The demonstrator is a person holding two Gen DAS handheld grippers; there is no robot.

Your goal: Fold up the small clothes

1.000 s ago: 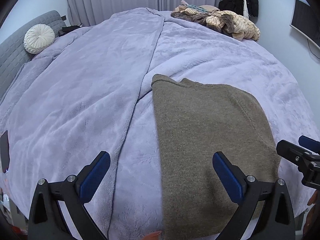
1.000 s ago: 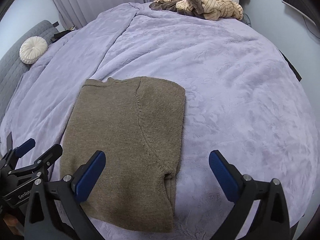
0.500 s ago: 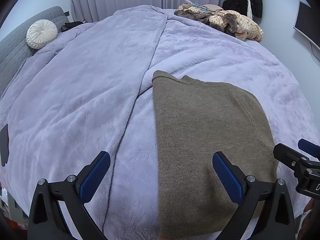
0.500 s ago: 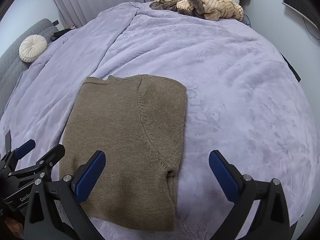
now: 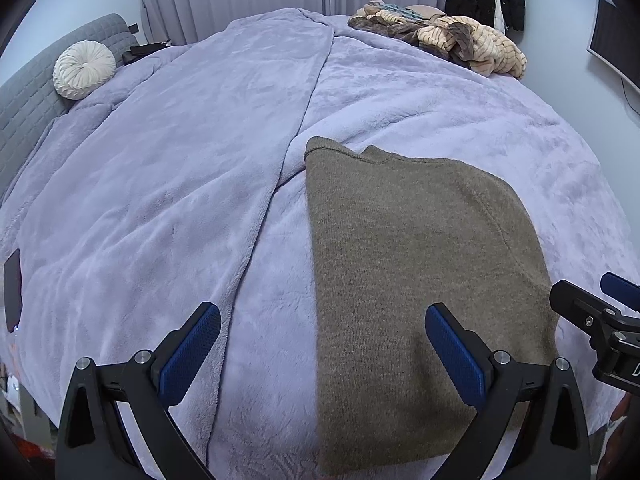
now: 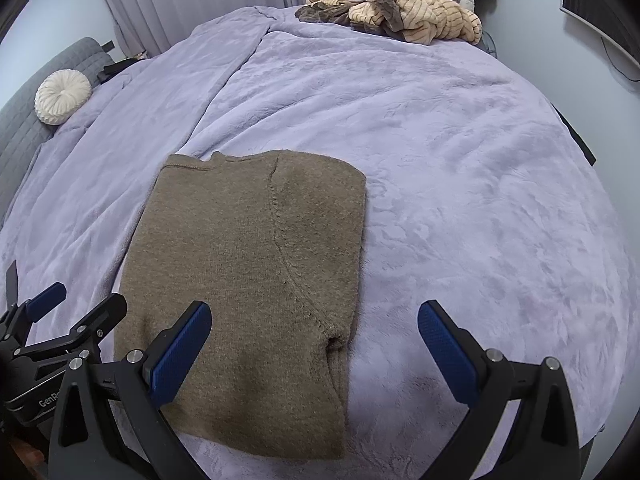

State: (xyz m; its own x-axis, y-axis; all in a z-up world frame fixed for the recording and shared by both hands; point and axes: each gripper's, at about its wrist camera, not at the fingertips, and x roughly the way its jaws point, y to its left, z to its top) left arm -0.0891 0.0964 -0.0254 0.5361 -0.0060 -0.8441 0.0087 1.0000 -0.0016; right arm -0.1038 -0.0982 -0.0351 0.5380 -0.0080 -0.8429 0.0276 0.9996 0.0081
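While the brown knit sweater point(image 6: 248, 280) lies flat on the lavender blanket point(image 6: 460, 184) of the bed, already folded lengthwise into a narrow panel, we judge the step in hand to be the crosswise fold: each gripper should pinch one near corner of the hem through all layers, then carry it evenly toward the collar. Our left gripper point(image 5: 320, 352) and right gripper point(image 6: 316, 350) hover above the near edge, jaws spread wide, holding and touching nothing.
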